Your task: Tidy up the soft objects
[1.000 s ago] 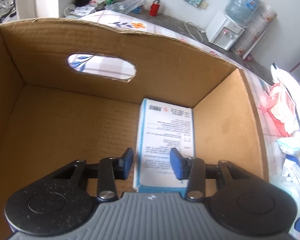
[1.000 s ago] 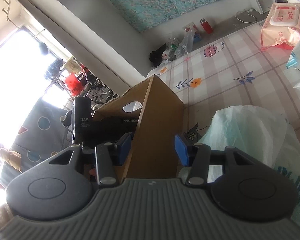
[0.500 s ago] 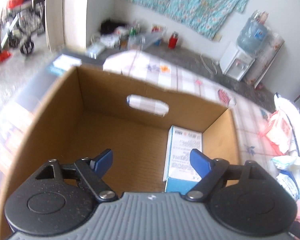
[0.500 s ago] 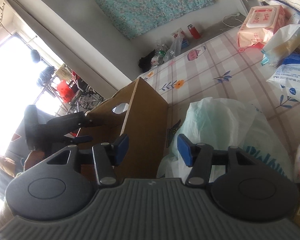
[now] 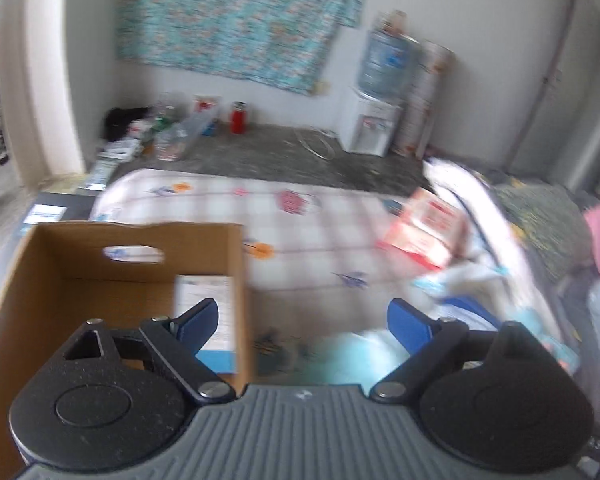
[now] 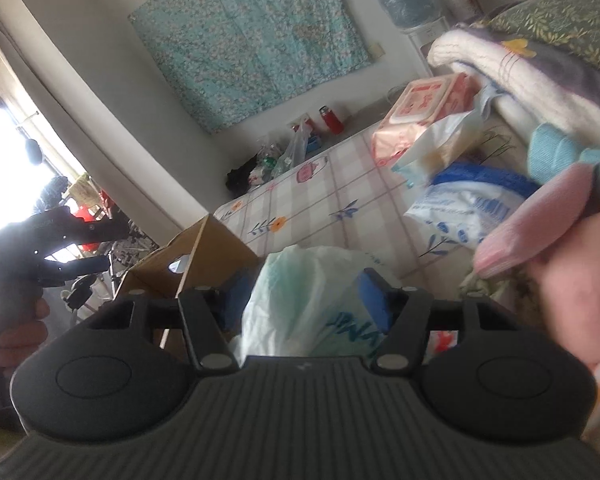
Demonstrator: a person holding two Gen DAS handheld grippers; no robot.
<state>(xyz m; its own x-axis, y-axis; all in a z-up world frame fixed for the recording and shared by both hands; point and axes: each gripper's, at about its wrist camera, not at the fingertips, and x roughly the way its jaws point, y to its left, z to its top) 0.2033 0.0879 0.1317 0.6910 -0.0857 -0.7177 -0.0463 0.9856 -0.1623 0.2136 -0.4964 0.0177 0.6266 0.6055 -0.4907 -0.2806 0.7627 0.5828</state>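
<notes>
Right wrist view has the right tongs (image 6: 304, 294) spread on either side of a crinkly white-and-green plastic pack (image 6: 312, 300), its thin film puffed up between the blue pads; whether they pinch it yet I cannot tell, but the straddle looks meant for a squeeze across its soft middle. Just beside it stands the stiff cardboard box (image 6: 208, 254), open-topped with a cut handle slot, likely the place for the soft things. Left wrist view shows the left tongs (image 5: 302, 320) wide apart and empty above the box's right wall, with a flat white-and-blue packet (image 5: 208, 320) lying inside by that wall. Farther off on the checked bed (image 6: 340, 196) lie a pink wipes pack (image 6: 424, 114) and folded blankets (image 6: 520, 68).
</notes>
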